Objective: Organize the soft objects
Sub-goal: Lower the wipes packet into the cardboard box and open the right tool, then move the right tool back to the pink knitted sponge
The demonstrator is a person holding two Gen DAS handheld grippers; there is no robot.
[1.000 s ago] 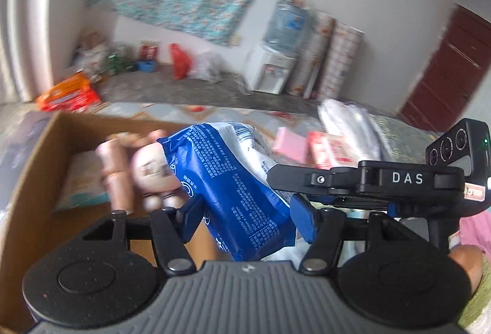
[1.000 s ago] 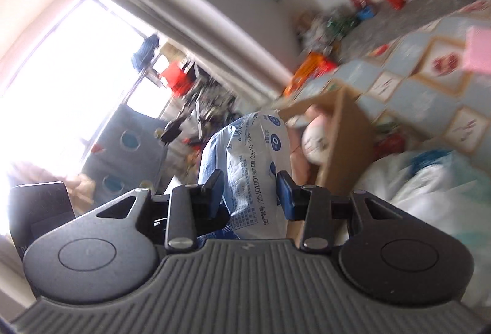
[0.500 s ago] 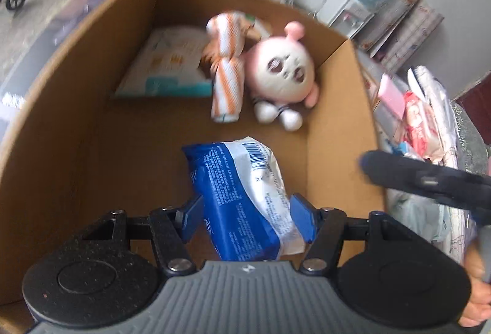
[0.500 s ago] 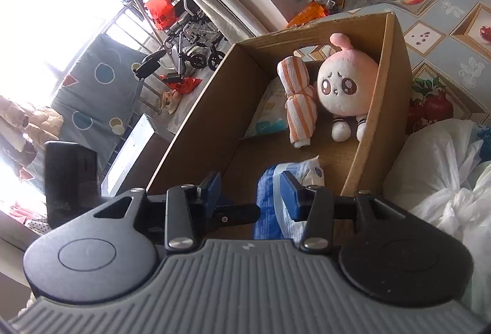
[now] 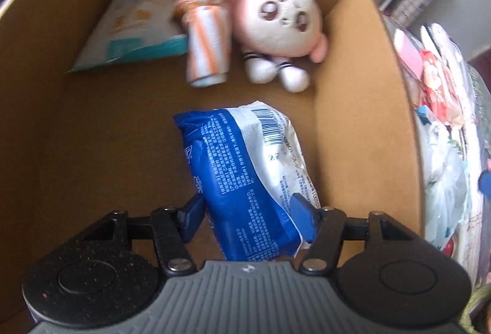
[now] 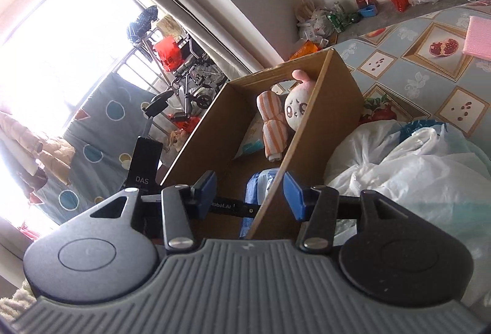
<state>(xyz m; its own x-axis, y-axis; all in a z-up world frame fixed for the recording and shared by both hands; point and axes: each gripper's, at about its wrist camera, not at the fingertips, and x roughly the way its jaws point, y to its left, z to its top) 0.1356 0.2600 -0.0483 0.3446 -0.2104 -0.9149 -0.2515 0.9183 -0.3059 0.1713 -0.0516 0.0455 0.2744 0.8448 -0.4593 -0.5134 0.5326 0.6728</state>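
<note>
Lowered pack (image 5: pixel 245 186) deep into box (image 5: pixel 362 125), left claw (image 5: pixel 248 217) clamped on it. Right claw (image 6: pixel 250 192) just opened off pack, empty. Toy (image 5: pixel 282 27) ahead.

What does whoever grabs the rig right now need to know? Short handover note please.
Left gripper: shut on the blue-and-white packet, held down inside the cardboard box; not yet let go.
Right gripper: open, nothing between its pads; its jaws have just been opening. It sits outside the box's near corner.
In the box already: plush toy, striped rolled towel, flat wipes pack.
Outside, to the right of the box: white plastic bags and a pink pack on the patterned cover.
Left to do: release the packet, then box the remaining soft items.
</note>
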